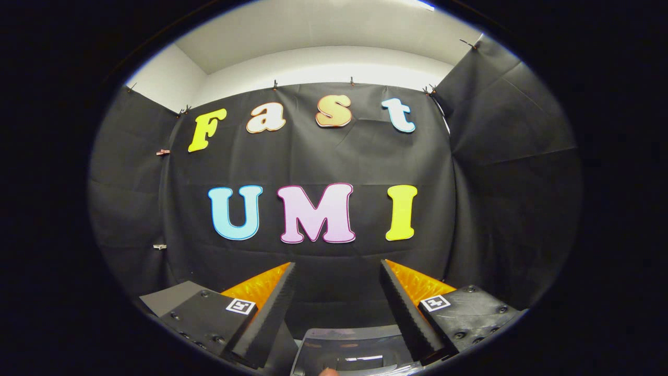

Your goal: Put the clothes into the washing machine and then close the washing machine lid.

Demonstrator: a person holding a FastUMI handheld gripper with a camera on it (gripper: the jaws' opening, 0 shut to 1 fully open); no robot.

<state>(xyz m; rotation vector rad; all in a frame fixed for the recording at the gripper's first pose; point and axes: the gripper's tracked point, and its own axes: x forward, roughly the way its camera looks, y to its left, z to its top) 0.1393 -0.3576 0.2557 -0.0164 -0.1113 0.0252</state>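
Observation:
My gripper [338,265] is open, with a wide gap and nothing between its fingers. It is held level and points at the black cloth wall of the booth. Low down between the bases of the fingers lies a grey glossy surface with a raised rim [348,349]. It looks like the top of the washing machine, though too little of it shows to tell whether the lid is up or down. A small pale spot [329,372] sits at its nearest edge and I cannot tell what it is.
The black cloth wall [323,156] stands straight ahead, with side panels folding in on the left and right. A flat grey edge [169,296] pokes out beside the left finger. White wall and ceiling show above the cloth.

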